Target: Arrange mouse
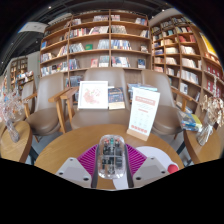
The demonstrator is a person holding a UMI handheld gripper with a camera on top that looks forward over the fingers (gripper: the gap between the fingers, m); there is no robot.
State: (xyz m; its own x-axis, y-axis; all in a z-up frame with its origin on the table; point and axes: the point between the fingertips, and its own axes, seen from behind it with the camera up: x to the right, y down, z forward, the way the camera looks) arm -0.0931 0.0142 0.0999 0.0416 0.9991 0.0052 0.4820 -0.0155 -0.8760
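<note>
A clear, see-through computer mouse (111, 155) sits between my two fingers, its inner parts showing through the shell. The purple pads (90, 158) press against both of its sides. My gripper (111, 162) is shut on the mouse and holds it above the near edge of a round wooden table (70, 140). The mouse points away from me, toward the middle of the table.
A white standing sign (144, 109) stands on the table just ahead to the right. Wooden chairs (47, 108) ring the table. Books and leaflets (93, 94) lie on a surface behind it. Tall bookshelves (100, 45) fill the back wall and right side.
</note>
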